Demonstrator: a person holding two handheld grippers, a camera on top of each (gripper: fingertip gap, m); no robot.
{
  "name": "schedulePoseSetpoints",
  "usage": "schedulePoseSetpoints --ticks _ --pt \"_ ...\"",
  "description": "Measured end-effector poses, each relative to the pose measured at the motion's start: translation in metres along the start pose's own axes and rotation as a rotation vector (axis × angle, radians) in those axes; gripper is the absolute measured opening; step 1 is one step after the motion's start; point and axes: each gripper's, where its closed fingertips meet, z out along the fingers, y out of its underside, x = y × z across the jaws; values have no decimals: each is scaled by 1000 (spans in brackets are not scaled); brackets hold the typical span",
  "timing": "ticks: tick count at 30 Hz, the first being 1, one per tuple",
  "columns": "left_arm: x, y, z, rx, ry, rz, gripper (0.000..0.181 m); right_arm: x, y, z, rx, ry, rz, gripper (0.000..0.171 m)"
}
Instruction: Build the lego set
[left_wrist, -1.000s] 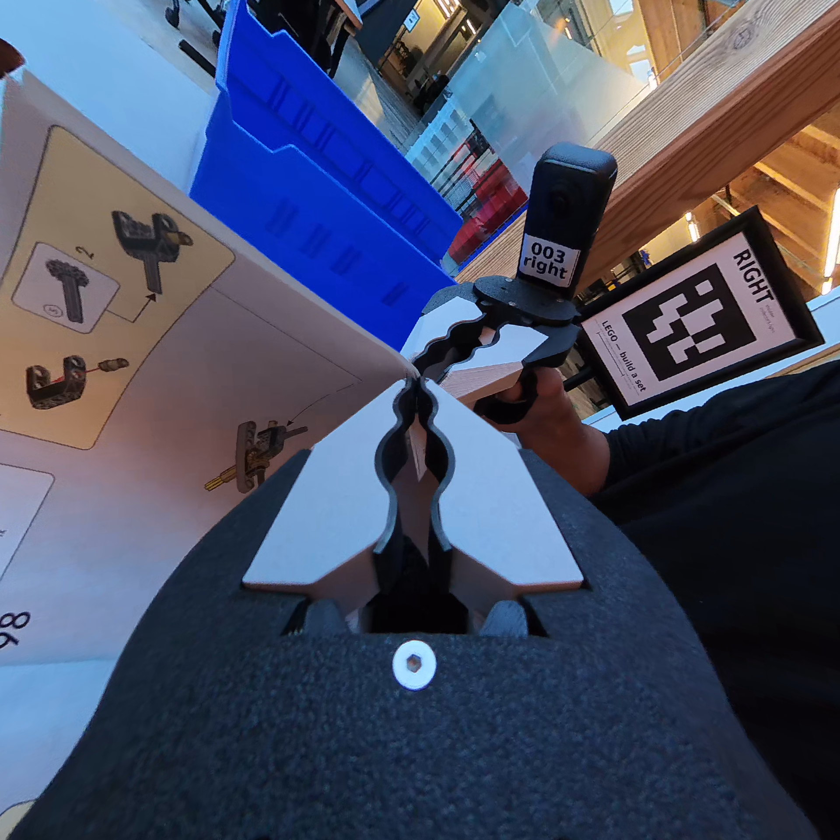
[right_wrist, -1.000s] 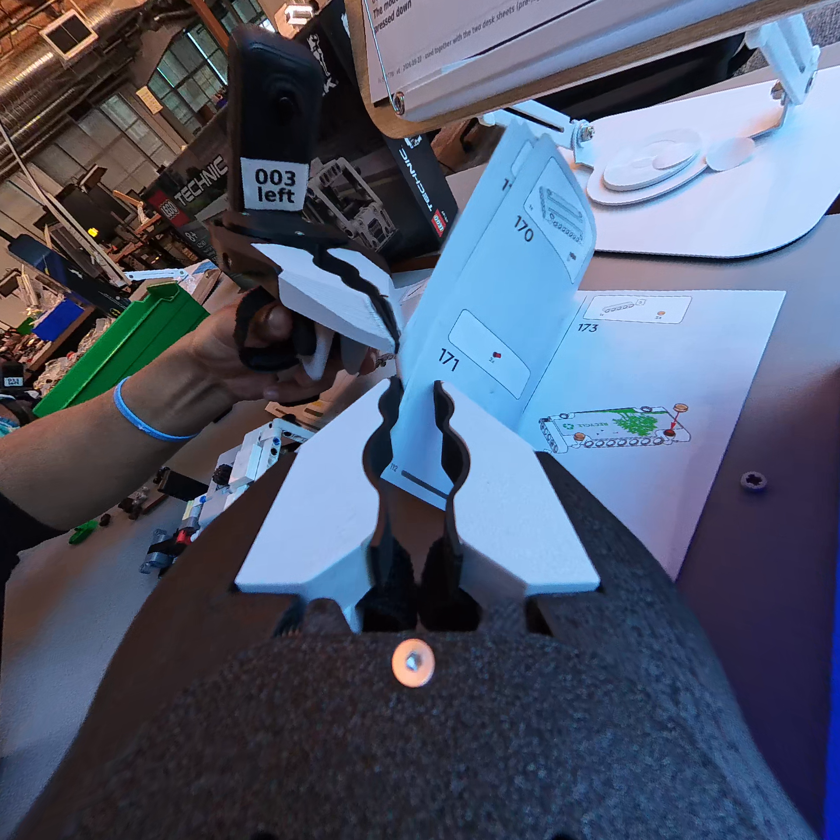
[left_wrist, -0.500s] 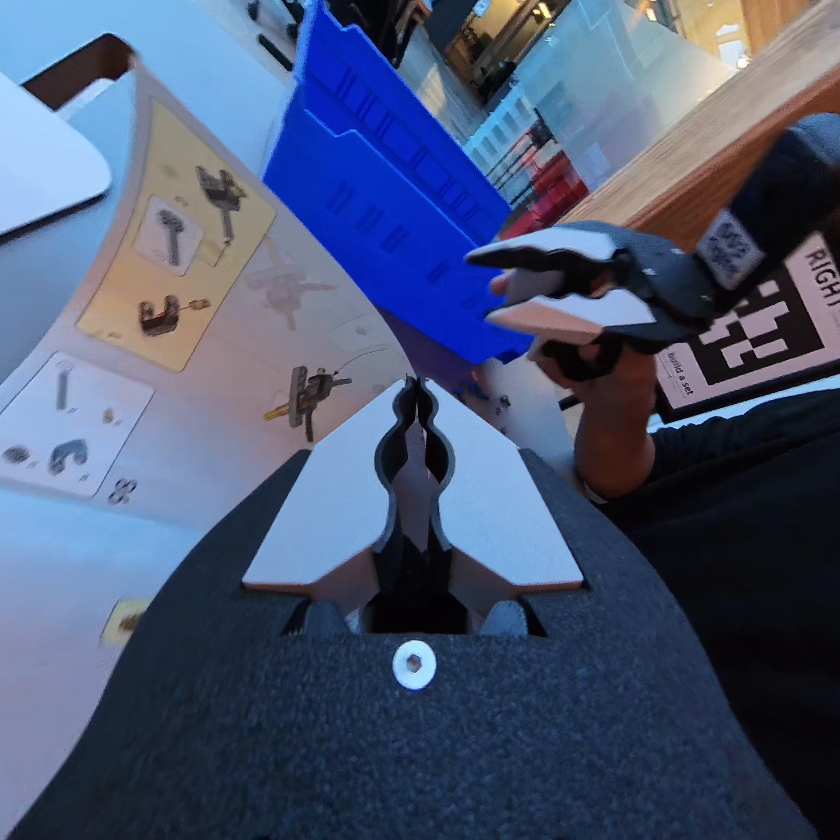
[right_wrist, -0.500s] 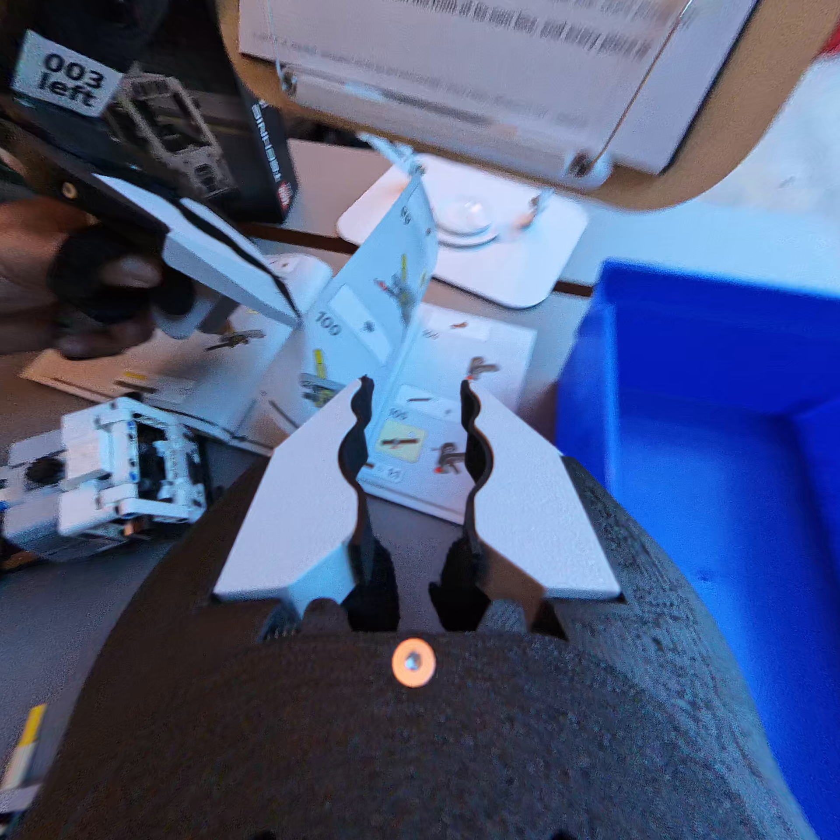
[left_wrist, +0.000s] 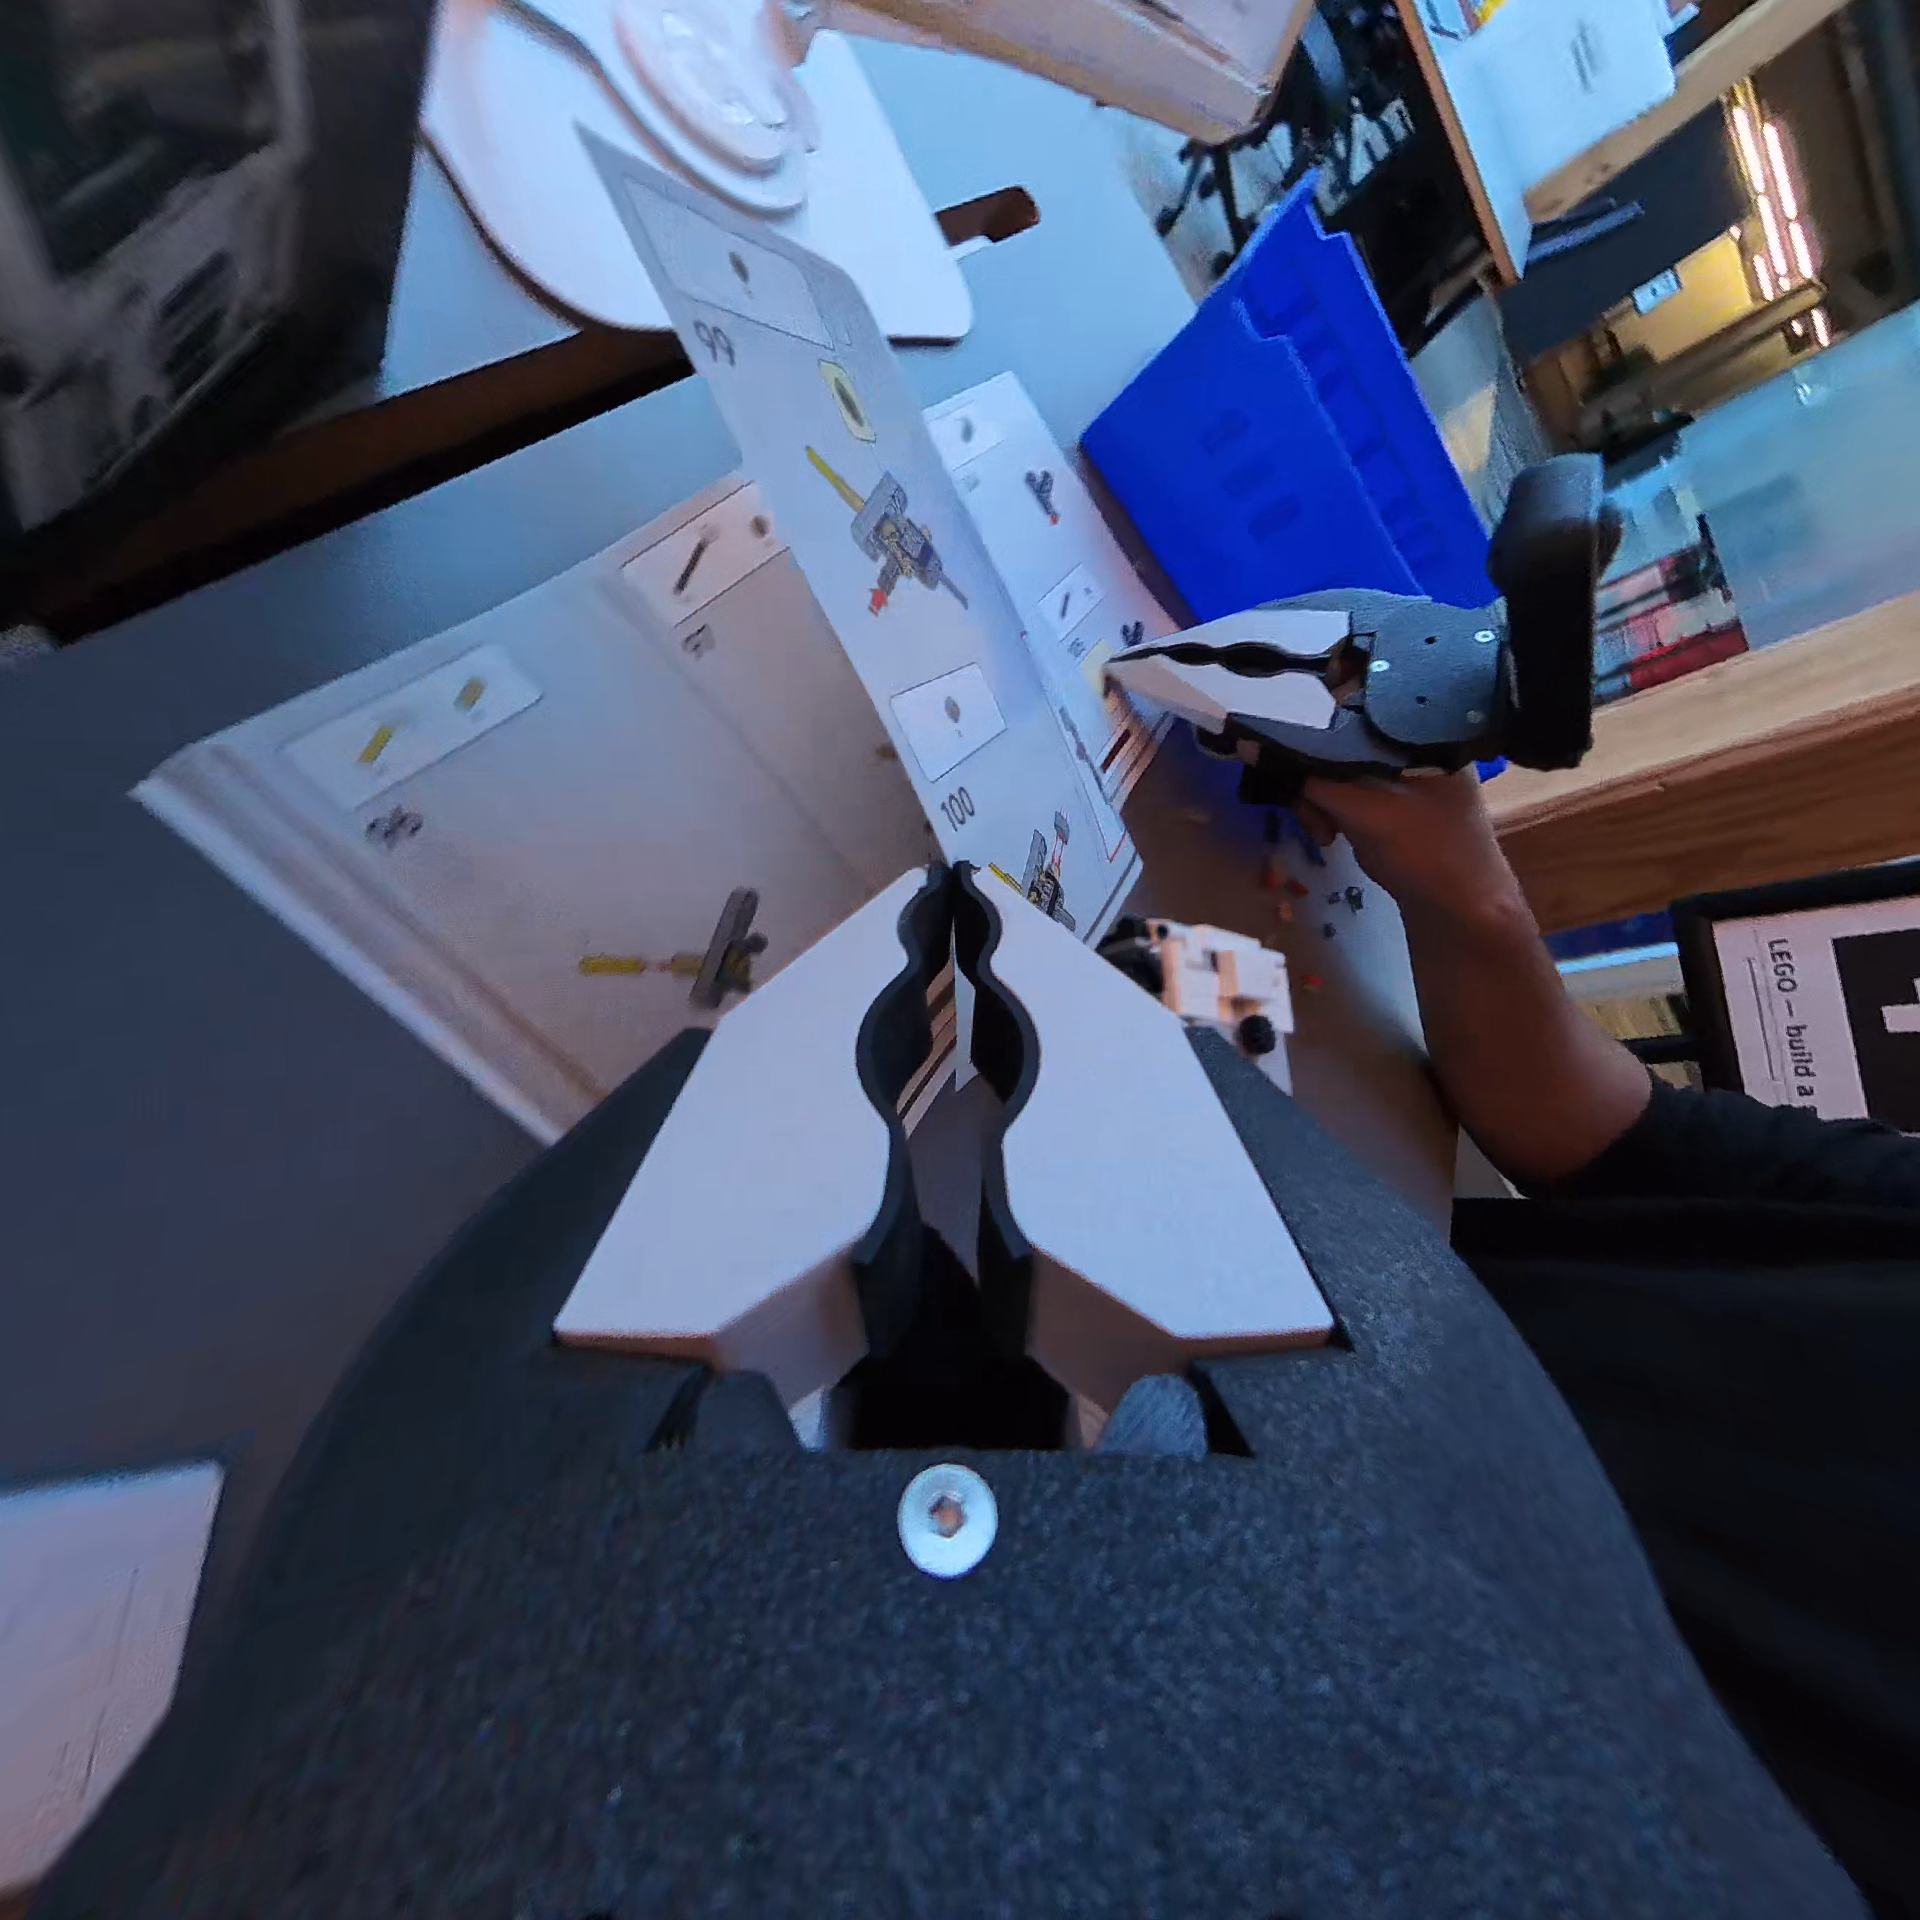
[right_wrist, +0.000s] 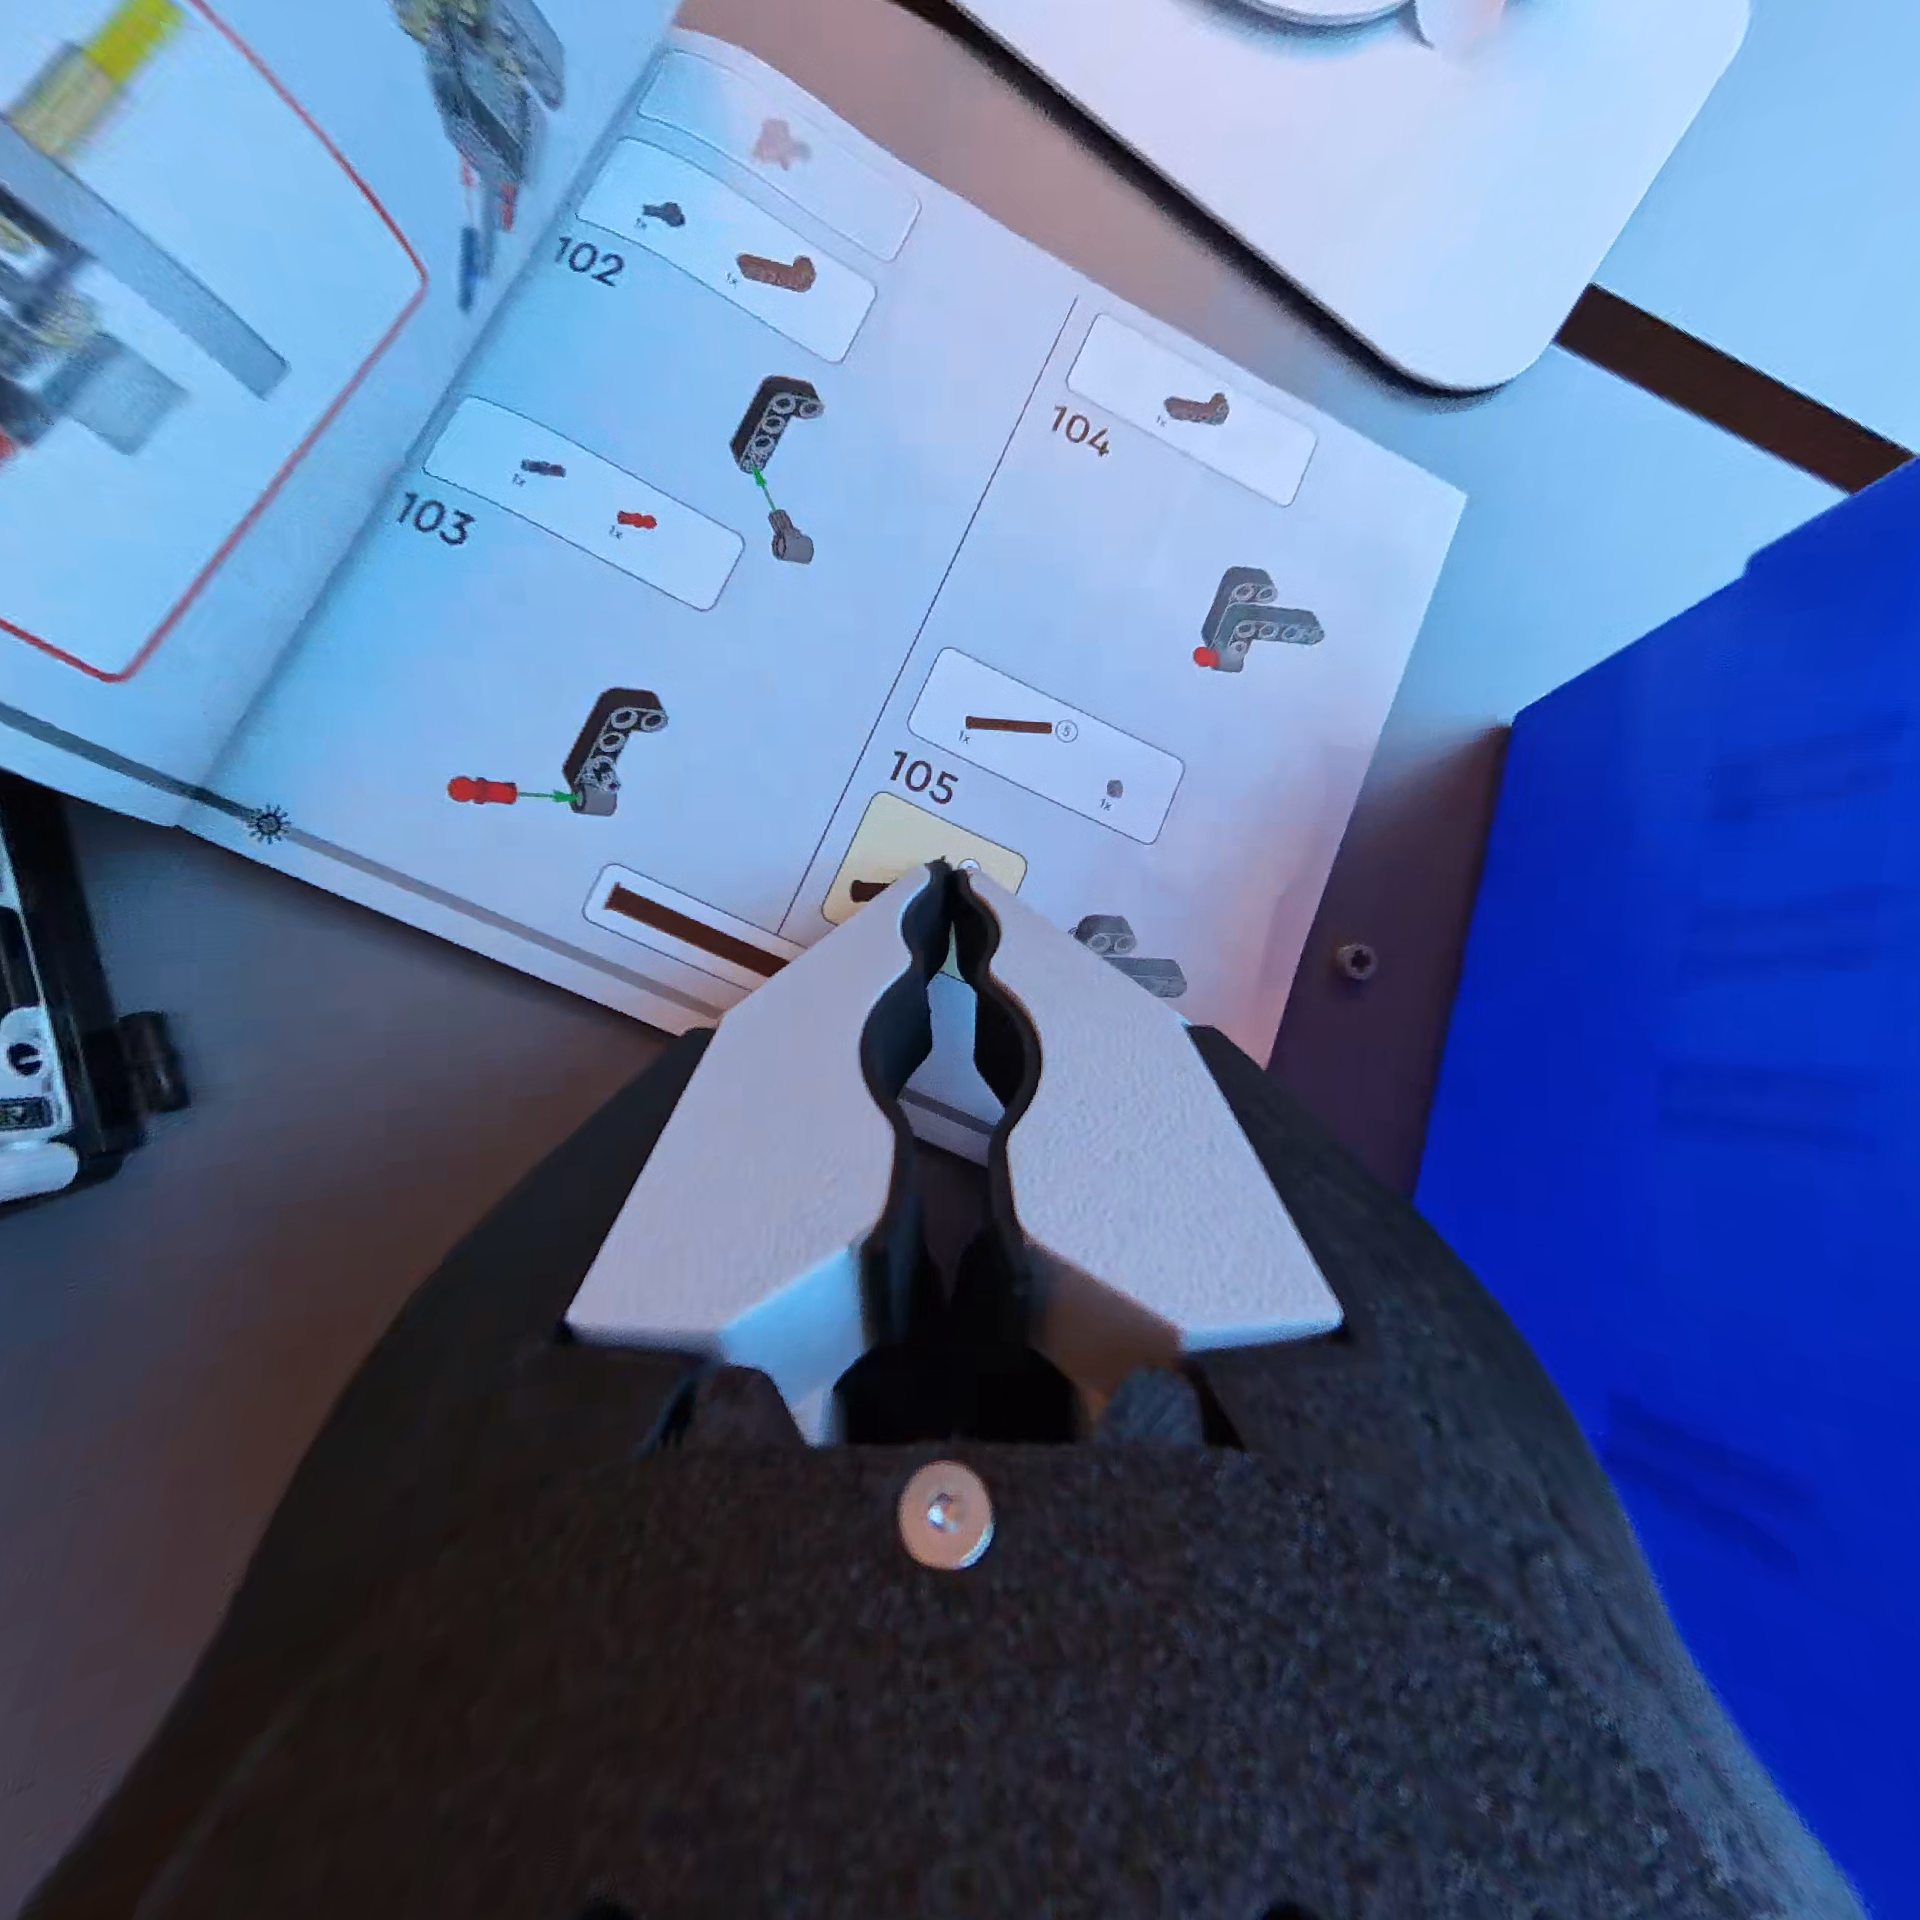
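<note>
White paper is the whole business at this moment: the instruction booklet (left_wrist: 665, 831) lies open on the grey desk (left_wrist: 187, 1039), and one leaf (left_wrist: 883, 540) stands up from it, pinched at its lower corner by the left tool (left_wrist: 954, 883), whose jaws are clenched on the sheet.

Changes since a second ago: the booklet then showed pages far deeper in, and the right tool (right_wrist: 948, 883) had a page corner between its part-open jaws. Half a second ago it had let go and spread wide. Now its jaws are drawn together at the tips with nothing visibly between them, the tips hovering low over the right-hand page (right_wrist: 1143, 582); whether they touch the paper cannot be told. From the left wrist view, that right tool (left_wrist: 1117, 665) sits just beside the raised leaf's far edge.

Meaning, as a judgement: this is page-finding, not building. The spread has gone back many pages (presumably to the step in hand), and no brick is held.

Surroundings: the white partly built model (left_wrist: 1216, 966) rests on the desk just past the booklet's near corner, small loose parts (left_wrist: 1320, 894) scattered beyond it. Blue bin (right_wrist: 1714, 1039) lies close on the right of the booklet; a white stand base (right_wrist: 1403, 187) lies behind.

In the way: the upright leaf hides part of the spread, and the bin crowds the right tool's side.
</note>
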Motion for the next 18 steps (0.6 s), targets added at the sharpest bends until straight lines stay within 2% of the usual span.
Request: schedulePoseSetpoints --ticks 6,12,14,16,18 --pt "-27 35 -20 -10 -104 -34 0 10 -7 8 24 80 -72 0" --pt "-34 69 -17 -58 -173 -47 0 7 -15 5 -22 63 -120 0" --pt "-35 75 -13 -63 -186 -52 0 -19 -41 -9 105 10 -185 0" --pt "-38 79 -10 -71 -198 -55 0 -63 -59 -20 183 -141 -240 0" --pt "-40 83 -7 -85 -211 -58 0 -101 -64 -20 189 -310 -244 0"
